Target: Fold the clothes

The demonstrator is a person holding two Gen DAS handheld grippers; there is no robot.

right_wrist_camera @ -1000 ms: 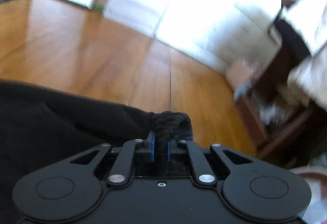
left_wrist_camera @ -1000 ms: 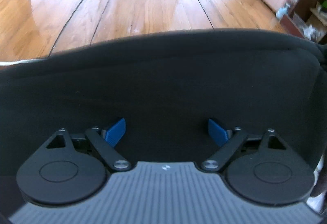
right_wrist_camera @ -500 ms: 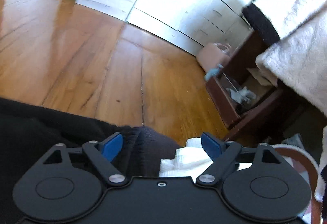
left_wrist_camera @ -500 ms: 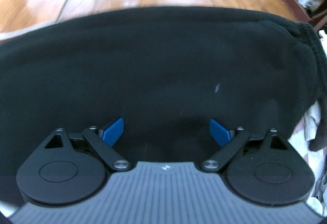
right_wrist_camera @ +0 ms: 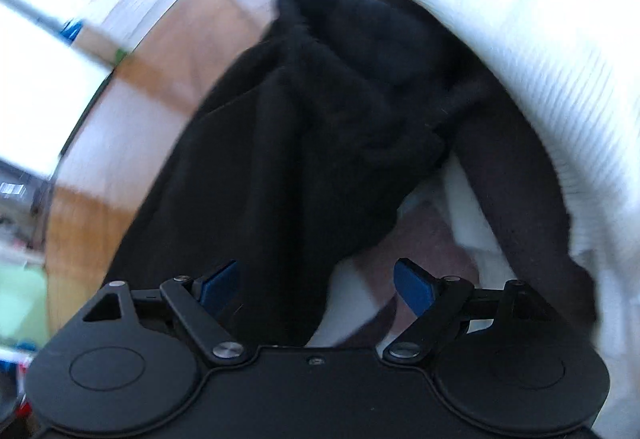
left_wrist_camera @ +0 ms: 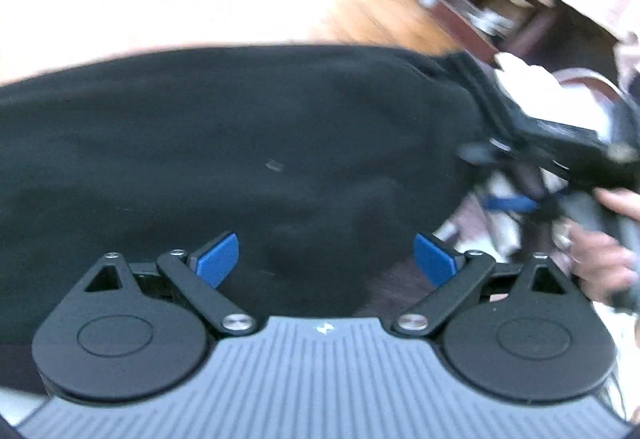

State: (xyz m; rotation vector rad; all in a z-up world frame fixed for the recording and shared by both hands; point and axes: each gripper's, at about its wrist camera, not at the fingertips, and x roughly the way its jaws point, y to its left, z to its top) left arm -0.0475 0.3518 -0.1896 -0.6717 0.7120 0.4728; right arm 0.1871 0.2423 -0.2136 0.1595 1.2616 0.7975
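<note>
Both views are blurred. Across the middle of the left wrist view lies the black garment (left_wrist_camera: 240, 143), the left gripper (left_wrist_camera: 326, 259) released above it, blue pads spread wide and clamping nothing. At the right edge a hand (left_wrist_camera: 600, 259) carries the right gripper (right_wrist_camera: 316, 281) — its jaws are opening, black cloth bunched between them, unpinched, white fabric (right_wrist_camera: 540, 51) at upper right.

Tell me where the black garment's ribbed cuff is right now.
In the left wrist view the ribbed cuff ends the black garment at upper right, beside the right gripper.
</note>
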